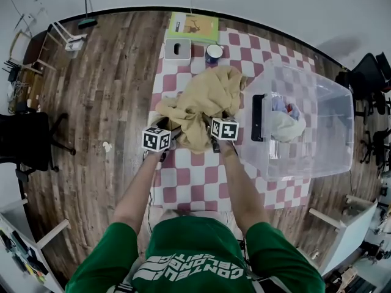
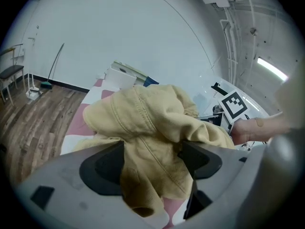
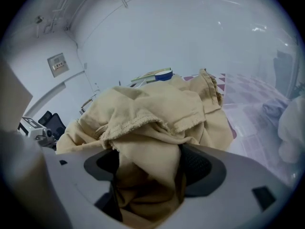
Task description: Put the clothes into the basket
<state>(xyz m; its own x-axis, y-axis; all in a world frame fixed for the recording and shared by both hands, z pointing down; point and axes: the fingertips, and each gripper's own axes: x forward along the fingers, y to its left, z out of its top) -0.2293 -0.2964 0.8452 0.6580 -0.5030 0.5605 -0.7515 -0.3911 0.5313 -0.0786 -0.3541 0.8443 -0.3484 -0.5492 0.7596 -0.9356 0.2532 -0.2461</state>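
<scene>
1. Looking down from the head view, I see a black chair (image 1: 24, 142) on the wood floor (image 1: 104, 84) at the far left.
2. Next comes the table (image 1: 183, 185) with its red and white squares. At its far end lie a grey box (image 1: 177, 49) and a green sheet (image 1: 192, 26), well apart from my grippers.
3. My left gripper (image 2: 152, 165) is at the near left edge of the cloth (image 1: 204, 99). Its jaws stand wide apart. A thick bunch of the tan cloth fills the gap and touches both pads. One fold hangs down toward the camera. I do not see the pads squeezing it.
4. The cloth lies in a rumpled heap on the table, just left of the basket (image 1: 333, 157). It is not in the basket yet.
5. My right gripper (image 3: 148, 165) is at the near right edge of the heap, close beside the left one. Its jaws are wide apart too. A fat fold of cloth sits between the pads and touches them.
6. In the left gripper view I can see the right gripper's marker cube and the hand (image 2: 257, 128) that holds it, just past the cloth.
7. The basket is a clear tub on the right end of the table. Some clothes (image 1: 286, 126), white and blue, lie inside it near its left wall.
</scene>
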